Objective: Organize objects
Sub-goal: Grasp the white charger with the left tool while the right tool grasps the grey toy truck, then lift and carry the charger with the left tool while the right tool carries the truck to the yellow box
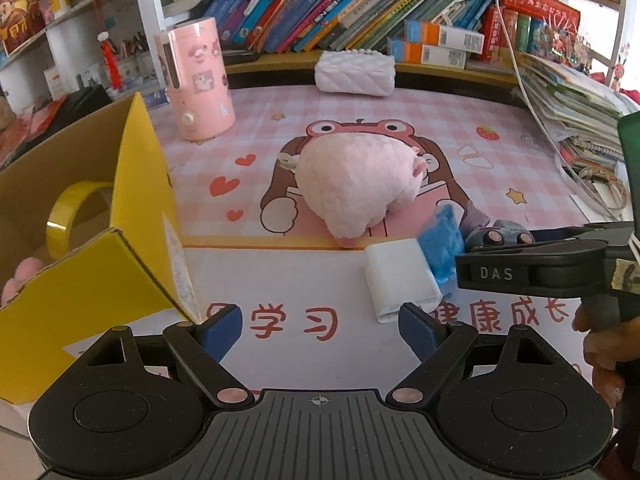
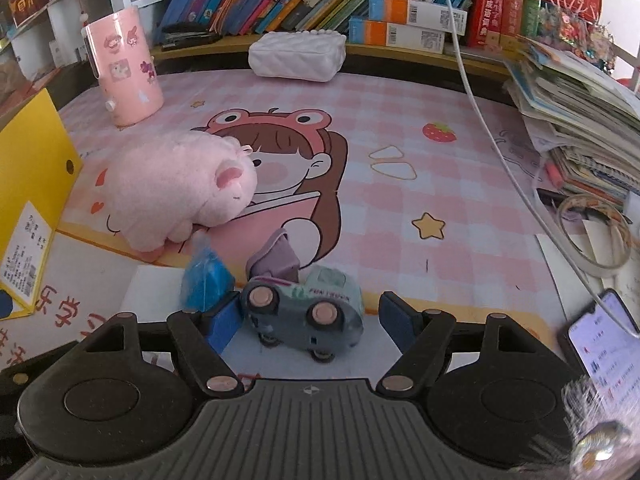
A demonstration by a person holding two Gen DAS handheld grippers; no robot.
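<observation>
A grey-green toy car [image 2: 304,312] lies on its side on the desk mat, between the open fingers of my right gripper [image 2: 310,320]; the left finger [image 2: 224,320] is at its edge, the right finger stands apart. The car also shows in the left wrist view [image 1: 500,236]. A blue fluffy item [image 2: 204,280] and a purple item [image 2: 276,260] lie just behind it. A pink plush pig [image 1: 356,184] lies mid-mat. A white packet [image 1: 400,276] lies ahead of my open, empty left gripper [image 1: 320,332]. A yellow cardboard box [image 1: 132,208] stands open at the left.
The box holds a yellow tape roll [image 1: 68,216] and something pink [image 1: 20,276]. A pink cylinder [image 1: 198,76] and a white quilted case [image 1: 354,72] stand at the back. Stacked books [image 2: 580,120], a white cable [image 2: 500,152] and a phone [image 2: 604,336] are at the right.
</observation>
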